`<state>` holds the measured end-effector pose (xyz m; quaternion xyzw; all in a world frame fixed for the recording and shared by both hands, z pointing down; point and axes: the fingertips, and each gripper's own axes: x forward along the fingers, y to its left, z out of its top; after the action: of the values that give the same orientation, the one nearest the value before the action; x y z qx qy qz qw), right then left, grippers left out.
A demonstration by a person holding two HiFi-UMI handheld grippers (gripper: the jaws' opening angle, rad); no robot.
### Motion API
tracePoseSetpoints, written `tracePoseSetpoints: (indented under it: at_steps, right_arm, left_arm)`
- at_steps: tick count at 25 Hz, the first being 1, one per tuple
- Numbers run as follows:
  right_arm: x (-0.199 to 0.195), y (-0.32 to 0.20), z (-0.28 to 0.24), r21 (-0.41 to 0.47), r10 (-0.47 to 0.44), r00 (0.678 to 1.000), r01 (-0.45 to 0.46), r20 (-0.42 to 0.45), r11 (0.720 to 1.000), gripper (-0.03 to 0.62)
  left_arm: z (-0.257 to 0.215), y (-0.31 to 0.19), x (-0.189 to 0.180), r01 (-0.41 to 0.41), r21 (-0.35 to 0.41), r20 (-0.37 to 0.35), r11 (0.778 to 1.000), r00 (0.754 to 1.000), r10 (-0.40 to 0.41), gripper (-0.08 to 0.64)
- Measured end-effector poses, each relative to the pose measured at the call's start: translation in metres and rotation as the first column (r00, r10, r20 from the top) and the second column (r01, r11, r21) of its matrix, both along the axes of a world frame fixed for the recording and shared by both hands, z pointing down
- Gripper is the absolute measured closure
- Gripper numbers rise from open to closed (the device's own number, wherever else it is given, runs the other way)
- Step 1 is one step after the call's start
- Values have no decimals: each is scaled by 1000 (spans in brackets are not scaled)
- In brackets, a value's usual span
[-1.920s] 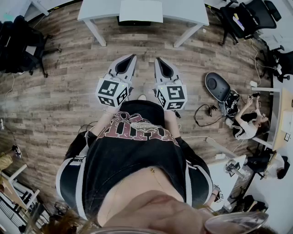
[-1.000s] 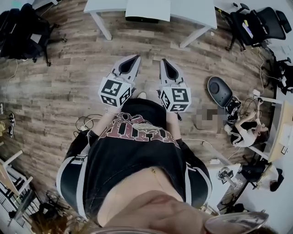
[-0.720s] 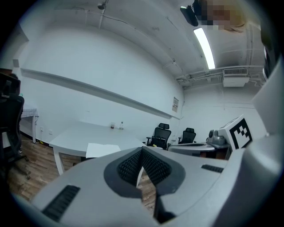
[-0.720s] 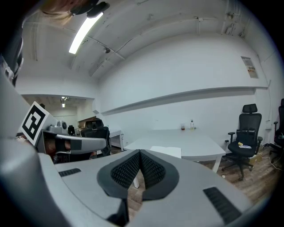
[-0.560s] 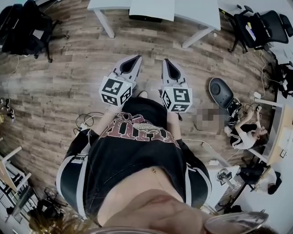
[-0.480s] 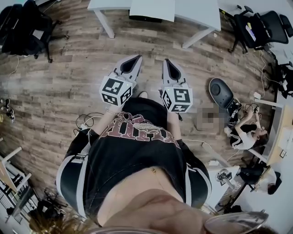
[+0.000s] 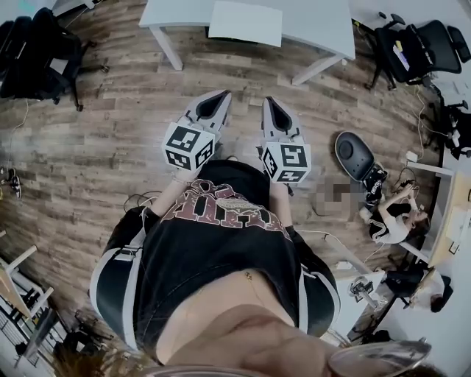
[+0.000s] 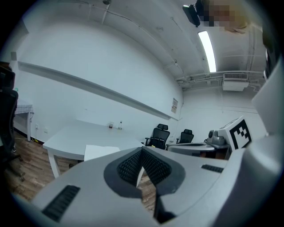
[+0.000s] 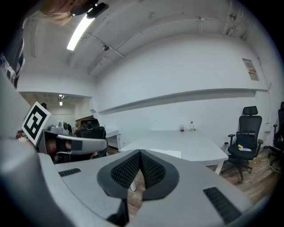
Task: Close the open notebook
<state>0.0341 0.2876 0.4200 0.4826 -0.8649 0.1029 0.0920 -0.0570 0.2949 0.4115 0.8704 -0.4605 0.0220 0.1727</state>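
Note:
The notebook (image 7: 245,22) lies open as a white sheet on the white table (image 7: 316,26), at the top of the head view. Both grippers are held side by side at waist height over the wooden floor, well short of the table. My left gripper (image 7: 221,96) is shut with nothing in it, and my right gripper (image 7: 268,101) is also shut and empty. In the left gripper view the jaws (image 8: 142,151) meet in front of the notebook (image 8: 100,151). In the right gripper view the gripper (image 9: 140,153) points at the table (image 9: 195,146) and the notebook (image 9: 171,153).
Black office chairs stand at the far right (image 7: 412,33) and far left (image 7: 37,55). A person (image 7: 394,213) sits on the floor at the right, beside a black round device (image 7: 353,153) and cables. Small bottles (image 9: 191,127) stand at the table's far edge.
Both grippers have drifted a little forward, towards the table, and more of the table and notebook shows at the top of the head view. The jaws have stayed shut.

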Motion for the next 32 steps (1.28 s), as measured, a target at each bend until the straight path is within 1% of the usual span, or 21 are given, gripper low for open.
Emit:
tracePoseSetpoints:
  at_steps: [4, 7, 17, 20, 26, 32]
  right_arm:
    - [-4, -21, -2, -1, 22, 1000, -22, 9, 1000, 574]
    - [-9, -41, -4, 5, 36, 999, -36, -1, 999, 574]
    - [-28, -94, -5, 16, 94, 996, -94, -4, 995, 574]
    - [-38, -106, -4, 15, 110, 994, -110, -2, 994, 574]
    - [-67, -118, 1, 7, 104, 995, -104, -11, 995, 574]
    - [-74, -119, 0, 1, 87, 996, -88, -36, 996, 574]
  left_arm:
    - [2, -20, -5, -17, -9, -6, 1000, 1000, 17, 518]
    - [3, -39, -11, -29, -15, -17, 999, 999, 29, 518]
    - [2, -89, -30, -77, -4, -32, 997, 997, 77, 518]
    - [4, -99, -42, -85, -4, -33, 996, 996, 85, 518]
    - [9, -115, -72, -75, -13, -25, 997, 997, 75, 518]
    - [6, -126, -78, -71, -15, -29, 997, 997, 71, 518]
